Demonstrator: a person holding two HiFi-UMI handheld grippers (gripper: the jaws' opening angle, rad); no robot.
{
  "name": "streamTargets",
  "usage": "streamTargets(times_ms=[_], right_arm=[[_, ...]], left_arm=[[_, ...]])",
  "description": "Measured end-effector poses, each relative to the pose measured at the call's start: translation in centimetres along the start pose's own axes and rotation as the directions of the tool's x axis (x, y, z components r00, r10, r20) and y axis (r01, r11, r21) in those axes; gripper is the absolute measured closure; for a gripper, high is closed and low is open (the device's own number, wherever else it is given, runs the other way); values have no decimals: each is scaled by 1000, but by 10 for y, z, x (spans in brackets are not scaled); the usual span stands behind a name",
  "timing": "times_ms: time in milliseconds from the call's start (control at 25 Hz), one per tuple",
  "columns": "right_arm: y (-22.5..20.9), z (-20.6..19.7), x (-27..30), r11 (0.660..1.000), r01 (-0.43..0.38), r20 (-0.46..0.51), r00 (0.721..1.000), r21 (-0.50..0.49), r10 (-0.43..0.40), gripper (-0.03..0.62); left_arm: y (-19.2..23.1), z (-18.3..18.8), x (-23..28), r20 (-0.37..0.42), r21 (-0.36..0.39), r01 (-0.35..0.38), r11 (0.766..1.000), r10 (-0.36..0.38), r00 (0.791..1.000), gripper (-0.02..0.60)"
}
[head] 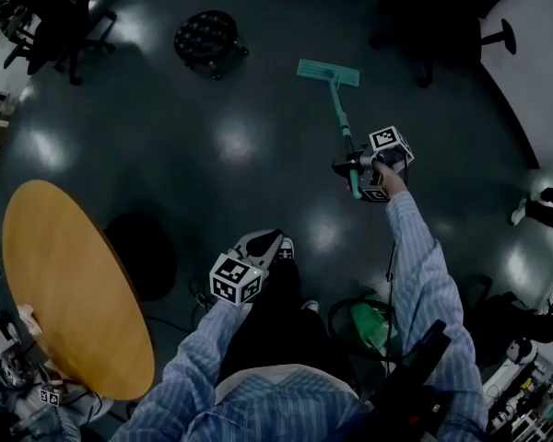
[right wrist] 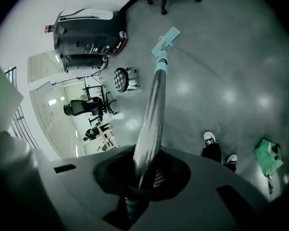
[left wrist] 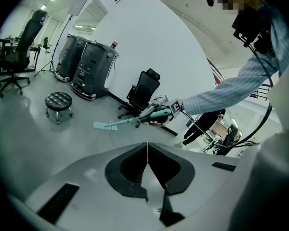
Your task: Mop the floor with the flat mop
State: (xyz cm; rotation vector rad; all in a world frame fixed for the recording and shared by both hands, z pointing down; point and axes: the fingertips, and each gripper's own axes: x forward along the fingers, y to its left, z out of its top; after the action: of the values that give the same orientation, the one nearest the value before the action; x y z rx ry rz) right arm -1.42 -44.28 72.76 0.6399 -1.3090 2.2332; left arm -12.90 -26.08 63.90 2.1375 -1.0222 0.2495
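The flat mop has a teal head (head: pixel 328 73) lying on the dark floor and a teal-and-metal handle (head: pixel 342 122) slanting back toward me. My right gripper (head: pixel 361 167) is shut on the handle near its upper end. In the right gripper view the shiny handle (right wrist: pixel 152 114) runs out from between the jaws to the mop head (right wrist: pixel 165 41). My left gripper (head: pixel 263 248) hangs low near my legs, shut with nothing in it. The left gripper view shows the mop (left wrist: pixel 120 123) and the right gripper (left wrist: pixel 160 110) from the side.
A round wooden table (head: pixel 69 284) stands at the left. A black round stool (head: pixel 205 37) sits beyond the mop head, with office chairs (head: pixel 51 26) at the far left. A green bucket (head: pixel 372 325) and cables lie by my right foot.
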Motion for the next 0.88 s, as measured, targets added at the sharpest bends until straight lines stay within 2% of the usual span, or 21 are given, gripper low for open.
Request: streamTargets(times_ms=[200, 440, 640, 880], right_arm=[[18, 43, 7, 999, -26, 44, 999, 39, 24, 543], [17, 67, 10, 995, -26, 98, 995, 101, 16, 561], [6, 55, 4, 994, -9, 98, 995, 108, -2, 566], [-15, 15, -5, 994, -5, 76, 997, 111, -3, 566]], left_arm=[[5, -10, 1, -19, -2, -2, 1000, 2, 1000, 574], [12, -21, -2, -20, -30, -31, 999, 30, 999, 574], [7, -21, -3, -10, -27, -28, 999, 28, 1000, 574], [-5, -21, -11, -5, 0, -25, 1000, 25, 1000, 574]])
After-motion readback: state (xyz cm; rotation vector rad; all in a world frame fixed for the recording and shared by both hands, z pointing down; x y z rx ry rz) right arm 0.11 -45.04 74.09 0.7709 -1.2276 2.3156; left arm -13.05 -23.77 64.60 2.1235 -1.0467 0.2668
